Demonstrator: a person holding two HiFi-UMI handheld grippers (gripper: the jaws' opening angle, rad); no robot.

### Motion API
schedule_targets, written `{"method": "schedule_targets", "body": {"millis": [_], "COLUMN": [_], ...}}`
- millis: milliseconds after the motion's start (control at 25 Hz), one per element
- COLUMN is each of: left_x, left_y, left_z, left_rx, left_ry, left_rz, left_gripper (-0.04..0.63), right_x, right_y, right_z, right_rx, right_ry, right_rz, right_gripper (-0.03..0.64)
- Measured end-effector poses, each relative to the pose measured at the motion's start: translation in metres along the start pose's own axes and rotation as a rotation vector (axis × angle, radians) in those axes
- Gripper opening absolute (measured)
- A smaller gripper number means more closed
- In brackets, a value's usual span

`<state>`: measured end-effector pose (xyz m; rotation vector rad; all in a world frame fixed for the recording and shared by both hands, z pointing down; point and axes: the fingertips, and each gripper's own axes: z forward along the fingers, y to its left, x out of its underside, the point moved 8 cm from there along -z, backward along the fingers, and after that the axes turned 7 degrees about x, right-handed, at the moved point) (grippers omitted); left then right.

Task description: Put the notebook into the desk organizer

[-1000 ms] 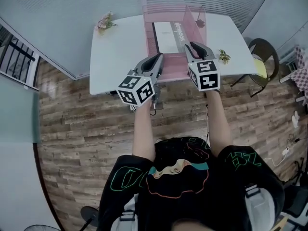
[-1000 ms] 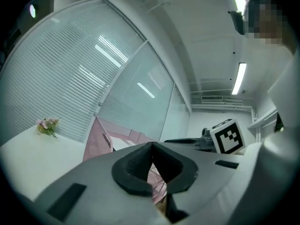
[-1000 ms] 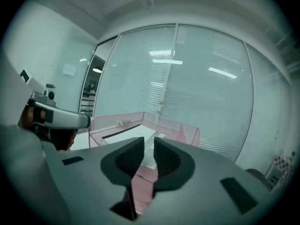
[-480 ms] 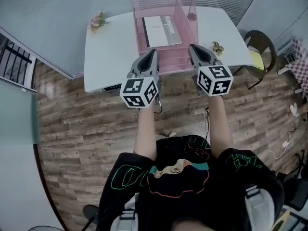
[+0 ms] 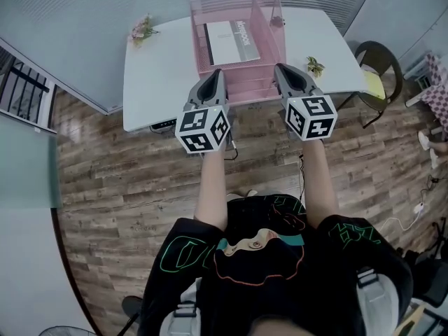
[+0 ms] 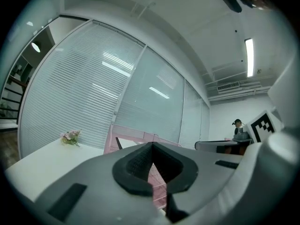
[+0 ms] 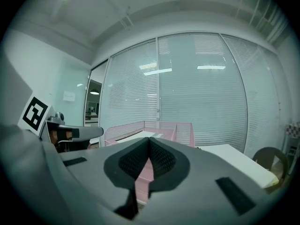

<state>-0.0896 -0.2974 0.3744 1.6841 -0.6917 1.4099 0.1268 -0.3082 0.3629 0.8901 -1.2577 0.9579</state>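
The white notebook (image 5: 227,42) lies flat inside the pink wire desk organizer (image 5: 269,28) on the white table (image 5: 161,82). The organizer also shows in the left gripper view (image 6: 136,137) and the right gripper view (image 7: 161,127), some way ahead of the jaws. In the head view my left gripper (image 5: 217,73) and right gripper (image 5: 280,68) hover side by side at the table's near edge, just short of the organizer's front. Both point level at it. Each has its jaws shut tip to tip with nothing between them.
A small bunch of flowers (image 5: 142,29) lies at the table's far left corner and a small plant sprig (image 5: 315,67) near its right edge. A dark chair (image 5: 374,72) stands right of the table. Window blinds run behind it, and wooden floor lies below.
Both grippers have drawn back from over the organizer toward the table's near edge. The notebook stays in the organizer.
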Motion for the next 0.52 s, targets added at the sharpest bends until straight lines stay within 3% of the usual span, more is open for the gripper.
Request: {"method": "schedule_targets", "body": {"millis": [520], "left_x": [-0.0023], "left_y": [-0.0046], "left_z": [0.0035], "left_rx": [0.008], "left_ry": [0.016], "left_rz": [0.028], "left_gripper": [-0.003], "right_x": [-0.0037], "right_y": [-0.0021], "right_z": [-0.0039], "right_rx": [-0.001], "right_ry": [-0.039], "right_rz": [-0.029], "right_gripper": [0.003]}}
